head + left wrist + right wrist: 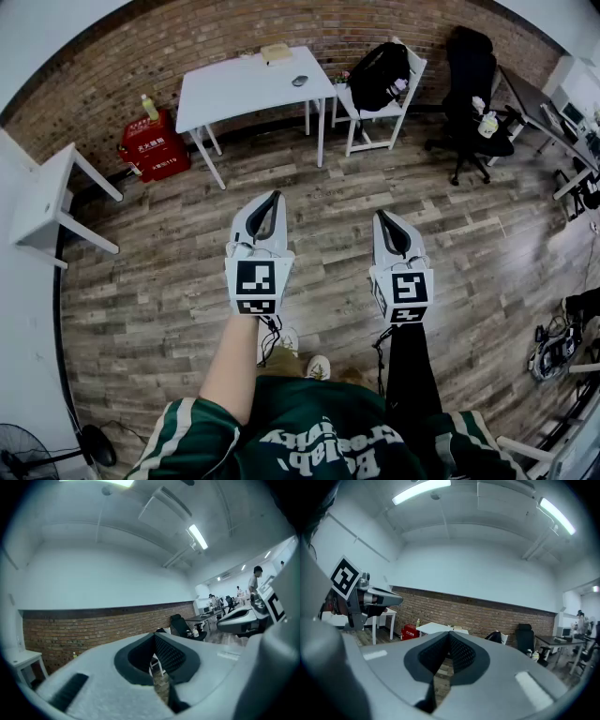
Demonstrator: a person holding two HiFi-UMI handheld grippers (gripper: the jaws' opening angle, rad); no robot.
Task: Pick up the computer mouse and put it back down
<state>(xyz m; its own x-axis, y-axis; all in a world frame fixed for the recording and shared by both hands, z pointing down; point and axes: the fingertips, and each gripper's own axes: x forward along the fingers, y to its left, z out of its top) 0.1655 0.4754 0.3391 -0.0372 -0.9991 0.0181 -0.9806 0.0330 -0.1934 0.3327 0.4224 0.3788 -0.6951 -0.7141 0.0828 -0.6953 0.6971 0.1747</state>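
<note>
white desk (246, 89) against the brick wall (187, 42) carries the computer mouse (299, 81), a small dark lump toward its right end. from where i stand it is well apart from the person, with a wide stretch of wooden floor (169, 272) between them. the left gripper (272, 199) and the right gripper (384, 217) are held out level, side by side, each with its jaws closed on nothing and the tips pressed together. that is my first worry: if the jaws reach the mouse shut, they will shove it across the smooth top rather than straddle it, and it looks near enough to the desk's end that a push could send it off. a rounded shell also seems likely to squirt out of a pinch taken too high or off-centre, so a lift could end in a drop. the chair (367, 114) with the black backpack (379, 73) stands just beside that end, so an approach from the right could clip it and jolt the desk.
</note>
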